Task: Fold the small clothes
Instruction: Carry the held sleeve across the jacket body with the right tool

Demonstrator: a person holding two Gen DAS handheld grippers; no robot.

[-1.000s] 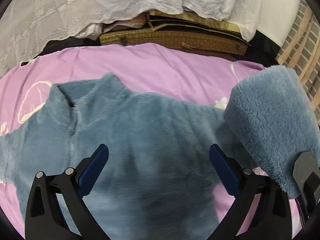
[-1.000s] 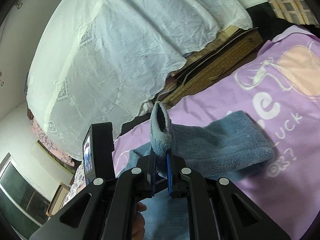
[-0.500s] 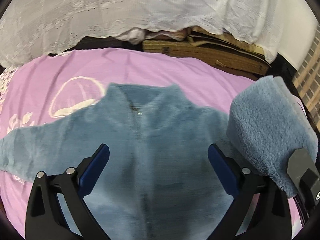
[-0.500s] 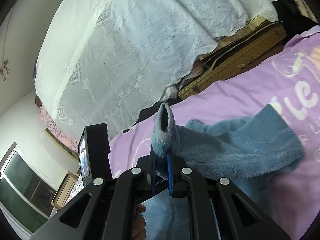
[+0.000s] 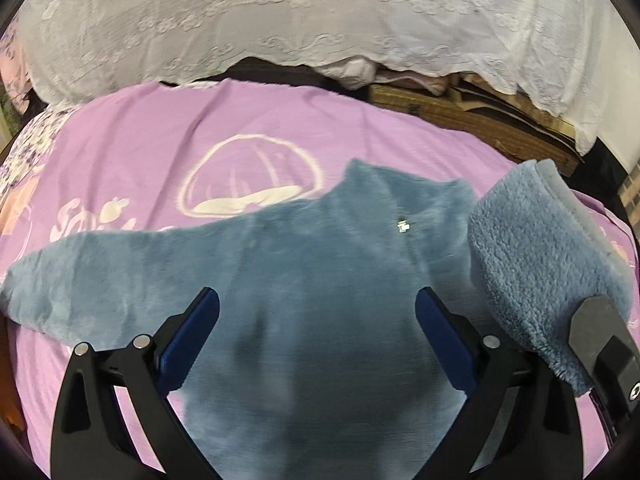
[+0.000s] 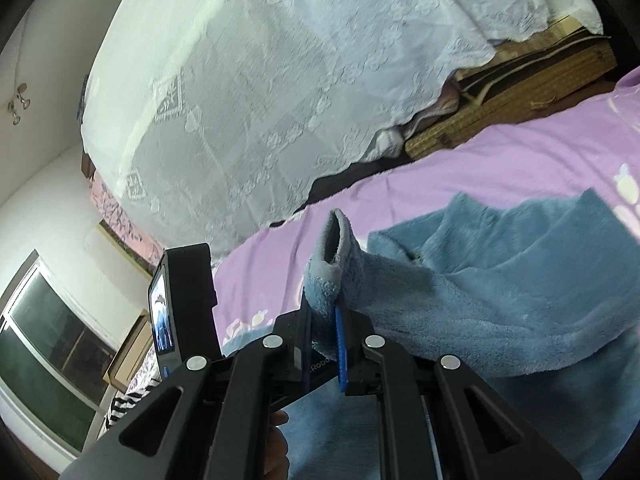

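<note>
A small blue fleece jacket [image 5: 312, 280] with a front zip lies on the purple bed sheet [image 5: 200, 140]. Its left sleeve [image 5: 80, 276] lies stretched out flat to the left. My left gripper [image 5: 318, 336] is open and empty, hovering over the jacket's body. My right gripper [image 6: 326, 320] is shut on the cuff of the right sleeve [image 6: 460, 312] and holds it lifted over the jacket. That lifted sleeve [image 5: 540, 264] also shows at the right of the left wrist view, with the right gripper's body below it.
A white lace cover [image 5: 280, 20] hangs over furniture behind the bed, with brown woven mats [image 5: 460, 116] beneath it. A window [image 6: 44, 356] is at the left of the right wrist view. The sheet has white printed figures [image 5: 252, 184].
Both grippers have moved left along the jacket. The right gripper has carried the held sleeve further over the body. The left sleeve has come fully into the left wrist view.
</note>
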